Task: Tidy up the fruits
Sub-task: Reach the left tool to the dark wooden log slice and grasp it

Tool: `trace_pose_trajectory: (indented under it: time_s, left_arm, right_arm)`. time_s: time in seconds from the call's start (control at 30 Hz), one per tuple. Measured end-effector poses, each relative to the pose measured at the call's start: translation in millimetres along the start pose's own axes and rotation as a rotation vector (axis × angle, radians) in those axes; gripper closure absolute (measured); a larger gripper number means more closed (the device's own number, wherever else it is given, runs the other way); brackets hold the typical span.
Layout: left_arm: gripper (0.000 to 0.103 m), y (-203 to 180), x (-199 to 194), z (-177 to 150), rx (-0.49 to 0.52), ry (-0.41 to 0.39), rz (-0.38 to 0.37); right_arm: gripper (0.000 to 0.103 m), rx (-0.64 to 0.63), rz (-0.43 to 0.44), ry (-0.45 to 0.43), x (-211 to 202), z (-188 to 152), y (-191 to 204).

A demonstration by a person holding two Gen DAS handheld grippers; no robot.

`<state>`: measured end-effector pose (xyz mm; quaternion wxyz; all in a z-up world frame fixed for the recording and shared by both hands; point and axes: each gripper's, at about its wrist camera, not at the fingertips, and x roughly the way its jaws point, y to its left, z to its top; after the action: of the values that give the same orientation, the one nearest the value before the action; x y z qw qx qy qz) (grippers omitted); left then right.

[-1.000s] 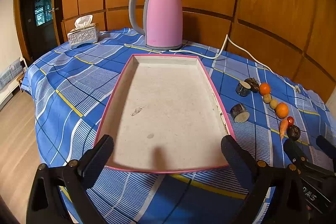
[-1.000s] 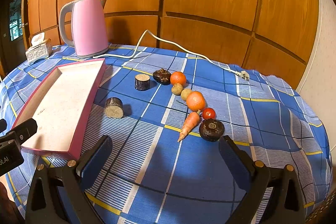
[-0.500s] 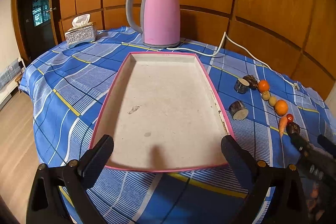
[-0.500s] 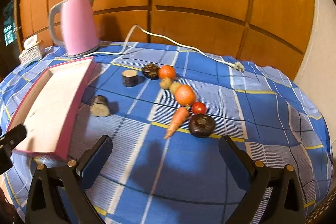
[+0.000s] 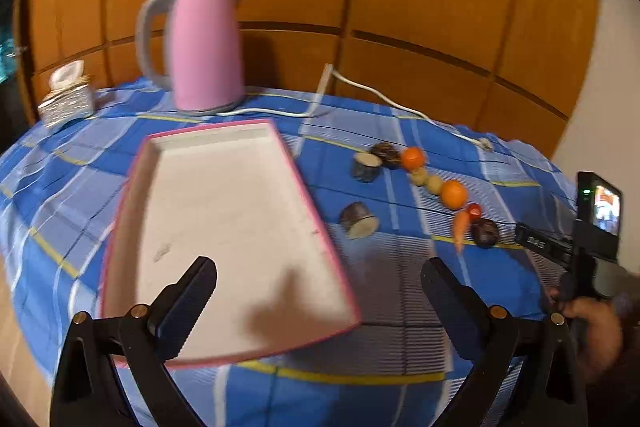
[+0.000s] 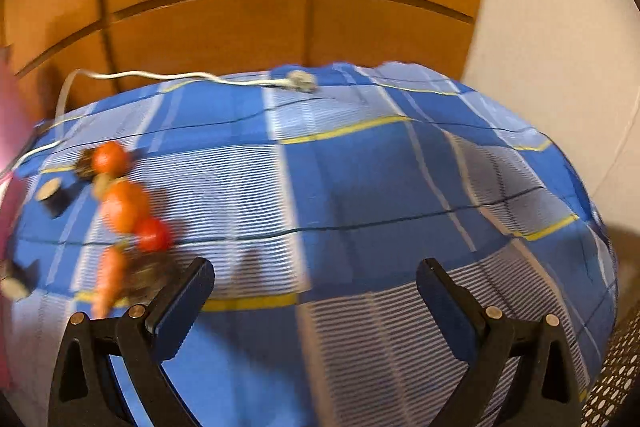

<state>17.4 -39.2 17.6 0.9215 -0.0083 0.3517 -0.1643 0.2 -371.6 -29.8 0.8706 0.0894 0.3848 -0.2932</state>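
A pink-rimmed tray [image 5: 132,187] with a bare white floor lies on the blue checked tablecloth. My left gripper [image 5: 319,283] hovers open over its near right corner. To the right runs a row of produce: two oranges [image 5: 453,193], a red tomato [image 5: 474,211], a carrot [image 5: 460,227], a dark round fruit [image 5: 485,232] and two cut dark pieces [image 5: 359,220]. My right gripper [image 6: 315,287] is open and empty over bare cloth, with the tomato [image 6: 152,235], carrot [image 6: 108,281] and orange [image 6: 122,207] blurred just left of its left finger.
A pink kettle [image 5: 202,47] stands behind the tray, its white cord [image 5: 380,95] trailing right to a plug [image 6: 298,81]. A tissue box [image 5: 66,95] sits far left. Wooden panels back the round table; the cloth drops off at the right edge. A hand [image 5: 592,323] holds the right device.
Both views have swung to the right. The tray has slid left in the left wrist view; the produce has moved to the far left of the right wrist view, which is now blurred.
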Motion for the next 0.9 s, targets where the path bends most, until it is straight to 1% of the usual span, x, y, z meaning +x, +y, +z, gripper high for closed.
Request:
trace_pose_trajectory:
  time_s: [0.07,0.1,0.2,0.23,0.27,0.37,0.4,0.43,0.47,0.53,0.6,0.77,0.8,0.83,0.87,0.9]
  left_arm:
    - [0.0,-7,7,9,0.023,0.016,-0.045]
    - [0.0,-11,10,13,0.034,0.026,-0.064]
    - [0.003,-22,22,27,0.068,0.07,-0.123]
    - [0.007,-25,27,31,0.074,0.094,-0.143]
    - [0.014,-28,35,36,0.085,0.128,-0.158]
    - [0.029,-40,56,46,0.156,0.21,-0.185]
    - [0.031,-43,64,48,0.178,0.237,-0.197]
    - [0.033,-46,73,50,0.209,0.269,-0.198]
    - [0.038,-48,84,52,0.243,0.301,-0.194]
    - [0.039,-50,100,53,0.293,0.351,-0.185]
    - [0.04,-49,114,54,0.334,0.375,-0.152]
    - [0.041,-47,137,50,0.397,0.428,-0.14]
    - [0.045,-47,142,49,0.403,0.437,-0.133]
    - [0.057,-46,145,47,0.408,0.452,-0.141]
    - [0.062,-45,148,47,0.411,0.456,-0.138]
    - [0.063,-45,148,45,0.411,0.453,-0.138]
  right_arm:
    - [0.001,0.035,-0.019,0.026,10,1,-10]
    - [0.001,0.058,-0.023,0.058,17,1,-16]
    - [0.001,0.101,-0.003,0.115,28,0,-22]
    - [0.001,0.104,0.003,0.12,29,-1,-22]
    - [0.001,0.105,0.005,0.117,28,-1,-23]
    - [0.001,0.107,0.013,0.114,29,-2,-22]
    - [0.001,0.109,0.016,0.112,28,-2,-23]
    - [0.001,0.111,0.019,0.109,27,-3,-23]
    - [0.001,0.115,0.022,0.107,27,-3,-24]
    - [0.001,0.119,0.028,0.103,27,-3,-24]
    - [0.0,0.122,0.033,0.101,28,-3,-24]
    - [0.0,0.125,0.038,0.097,29,-3,-24]
    - [0.0,0.125,0.037,0.098,29,-3,-24]
    - [0.0,0.125,0.038,0.098,29,-3,-24]
    - [0.0,0.126,0.038,0.097,29,-3,-24]
    - [0.0,0.125,0.037,0.097,29,-3,-24]
